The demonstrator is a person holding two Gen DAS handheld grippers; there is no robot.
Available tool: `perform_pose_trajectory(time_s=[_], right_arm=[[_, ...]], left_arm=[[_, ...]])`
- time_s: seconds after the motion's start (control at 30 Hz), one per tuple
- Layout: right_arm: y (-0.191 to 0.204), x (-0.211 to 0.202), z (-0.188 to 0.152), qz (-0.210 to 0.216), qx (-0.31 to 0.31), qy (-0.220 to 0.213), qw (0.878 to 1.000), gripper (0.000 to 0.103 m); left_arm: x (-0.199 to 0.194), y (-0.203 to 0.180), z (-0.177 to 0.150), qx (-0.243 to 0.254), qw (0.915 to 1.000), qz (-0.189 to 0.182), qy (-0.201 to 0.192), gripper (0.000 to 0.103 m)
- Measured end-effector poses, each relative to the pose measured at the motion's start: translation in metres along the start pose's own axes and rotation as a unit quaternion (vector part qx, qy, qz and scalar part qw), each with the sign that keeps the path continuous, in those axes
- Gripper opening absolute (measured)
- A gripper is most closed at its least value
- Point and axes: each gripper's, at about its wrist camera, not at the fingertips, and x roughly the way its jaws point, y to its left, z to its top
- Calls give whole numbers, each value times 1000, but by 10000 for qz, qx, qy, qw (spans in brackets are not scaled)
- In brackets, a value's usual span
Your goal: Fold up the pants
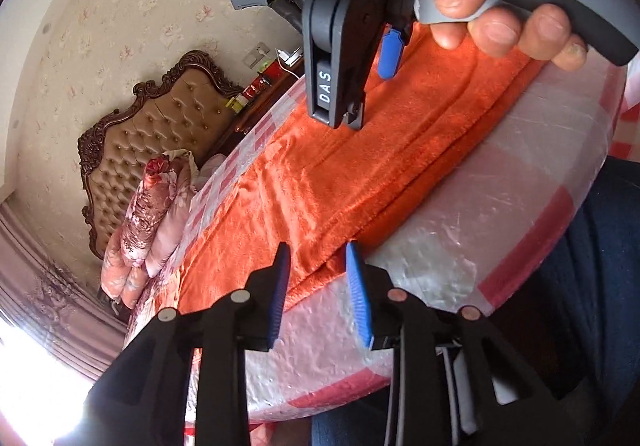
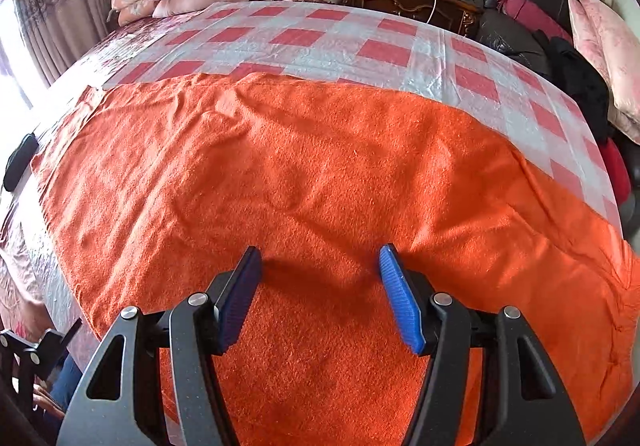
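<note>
On a bed covered with a red-and-white checked sheet [image 2: 304,33], orange fleece pants [image 2: 304,165] lie spread flat, reaching from the window side at left across to the near right edge. At far left, pink floral quilts [image 1: 140,221] are piled by the padded headboard [image 1: 160,133]. Near the pants' front edge, the left gripper [image 1: 318,294] has its blue pads parted, nothing between them. Farther right, a hand [image 1: 500,1] holds the right gripper [image 2: 320,294] above the fabric, jaws wide apart and empty.
</note>
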Motion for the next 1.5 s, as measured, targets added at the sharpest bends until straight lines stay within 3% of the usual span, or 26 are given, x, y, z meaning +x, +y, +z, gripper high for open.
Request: perform_pose_trajectory(time_s=[0.07, 0.13, 0.23, 0.37, 0.5, 0.7, 0.77, 0.9, 1.27, 1.5], right_arm=[[0, -1, 0, 1, -5, -10, 10000, 60], [0, 1, 1, 9, -9, 2, 10000, 60], [1, 3, 1, 25, -20, 22, 10000, 60], [1, 3, 2, 39, -28, 51, 10000, 60], [0, 3, 2, 52, -36, 52, 10000, 61], [0, 3, 3, 51, -36, 96, 9999, 61], [1, 3, 3, 44, -42, 122, 9999, 62], [4, 5, 3, -18, -93, 216, 9997, 77], [4, -5, 3, -100, -16, 144, 9998, 77], [28, -9, -15, -496, -664, 52, 9965, 77]], left_arm=[[1, -7, 1, 355, 9992, 157, -9, 31], [2, -9, 2, 539, 9983, 208, -3, 38], [5, -1, 7, 472, 9988, 87, 77, 40], [3, 1, 11, 732, 9973, 100, 22, 41], [7, 9, 16, 600, 9982, -14, 80, 41], [12, 13, 16, 497, 9983, -290, 129, 35], [16, 16, 17, 408, 9981, -416, 201, 2], [8, 22, 16, 336, 9991, -264, -24, 1], [9, 15, 6, 304, 9981, -512, 154, 1], [11, 20, 3, -28, 9972, -735, 141, 3]])
